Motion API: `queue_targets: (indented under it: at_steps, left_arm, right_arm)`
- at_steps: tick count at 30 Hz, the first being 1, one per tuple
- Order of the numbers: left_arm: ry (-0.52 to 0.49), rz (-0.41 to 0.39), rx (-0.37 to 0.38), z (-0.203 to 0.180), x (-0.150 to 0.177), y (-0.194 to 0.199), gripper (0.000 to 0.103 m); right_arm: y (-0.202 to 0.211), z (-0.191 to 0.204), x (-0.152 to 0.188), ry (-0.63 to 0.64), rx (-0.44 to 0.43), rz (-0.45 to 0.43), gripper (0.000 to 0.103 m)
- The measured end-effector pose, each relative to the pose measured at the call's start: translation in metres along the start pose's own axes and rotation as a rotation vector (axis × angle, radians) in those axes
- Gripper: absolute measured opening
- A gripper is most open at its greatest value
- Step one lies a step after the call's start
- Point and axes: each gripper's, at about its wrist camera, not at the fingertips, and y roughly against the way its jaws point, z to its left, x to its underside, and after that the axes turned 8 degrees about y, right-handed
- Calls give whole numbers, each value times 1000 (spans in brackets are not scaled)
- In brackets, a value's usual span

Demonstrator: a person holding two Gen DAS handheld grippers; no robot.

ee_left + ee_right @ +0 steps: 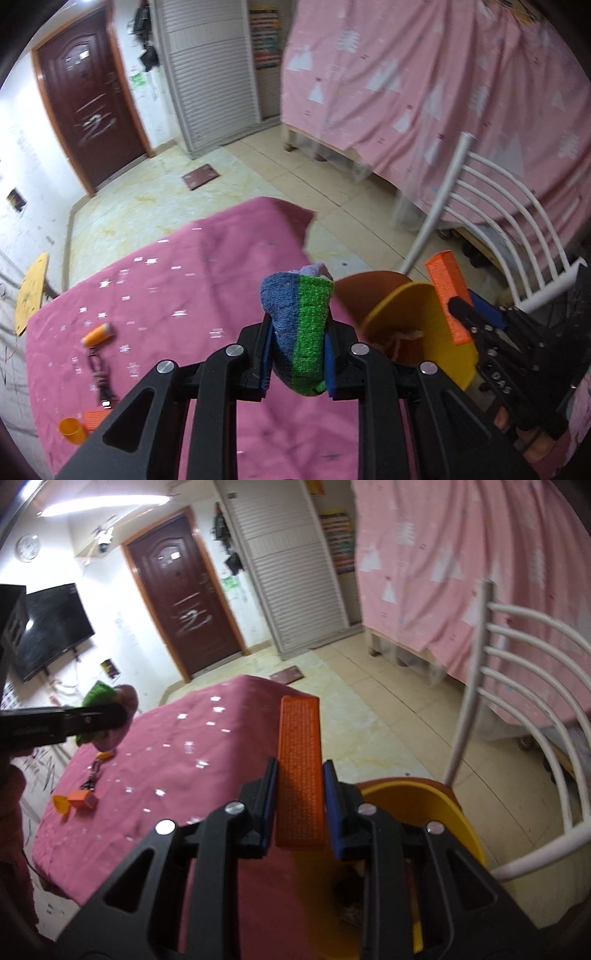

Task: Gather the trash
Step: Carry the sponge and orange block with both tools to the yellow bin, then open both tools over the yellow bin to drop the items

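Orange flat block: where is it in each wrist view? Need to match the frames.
Left wrist view: orange block at right of centre, held upright by the right hand-held gripper above the yellow bin.
Right wrist view: orange block dead centre, clamped between the blue pads.
Shared landmark: dark red door.

Both views were bright indoors, lit by a long ceiling lamp [105,503] that blew out to white glare. The fisheye bent the door [184,594] and chair [524,709] and left dark corners. Motion blur smeared the pink curtain [443,85] and the tablecloth [166,280] specks into streaks
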Motion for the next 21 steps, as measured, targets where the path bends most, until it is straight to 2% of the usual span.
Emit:
queue_targets:
  at_steps: [8, 14, 15, 18, 21]
  left_arm:
    - [-84, 62, 72, -66, 13, -24, 15]
    - [-104, 116, 129, -95, 16, -40, 14]
    - [-107, 121, 138, -99, 16, -41, 14]
    - [-108, 150, 185, -112, 17, -47, 18]
    - [-115, 168, 215, -119, 19, -50, 23]
  right_arm:
    - [-2, -40, 23, -62, 72, 46, 23]
    - [-1, -60, 30, -100, 90, 57, 23]
    - [-1, -61, 30, -104, 90, 56, 26]
    - [0, -64, 31, -111, 94, 52, 44]
    - [2, -67, 30, -118, 96, 46, 45]
